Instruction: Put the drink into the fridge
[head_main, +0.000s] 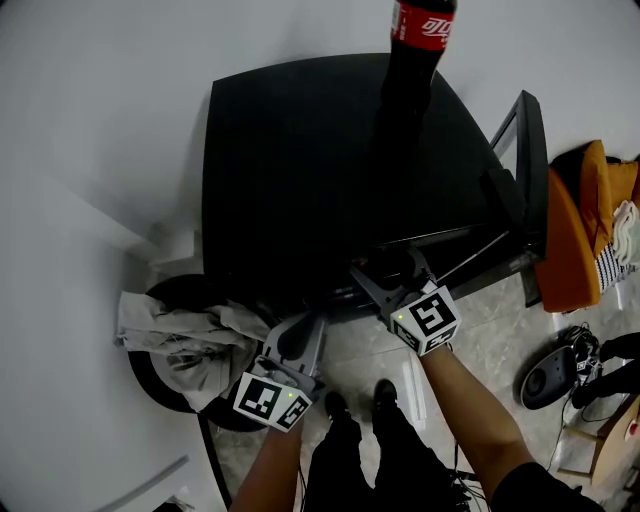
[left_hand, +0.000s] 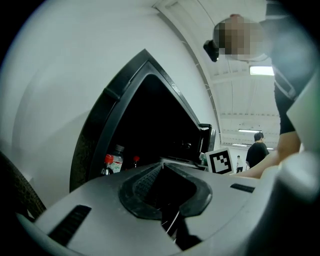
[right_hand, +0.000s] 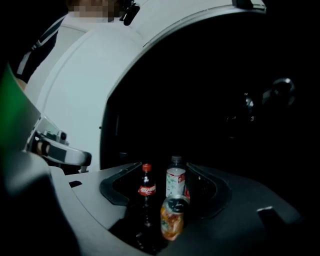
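Black fridge top (head_main: 300, 170) carries one cola bottle (head_main: 415, 50), upright at its far edge. On the tiled floor (head_main: 370, 350), near left, a crumpled grey cloth (head_main: 190, 335) drapes over a round black base (head_main: 160, 385).

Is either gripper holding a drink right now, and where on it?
Nothing is held. The left gripper is shut on nothing. The right gripper is open, and the can and cola bottle seen between its jaws stand loose in the fridge.

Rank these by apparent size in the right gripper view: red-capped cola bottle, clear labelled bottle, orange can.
1. Dark red-capped cola bottle, tallest.
2-3. Orange metal can and clear plastic white-labelled bottle look alike; the can stands nearer and hides the bottle's base, so no ranking.
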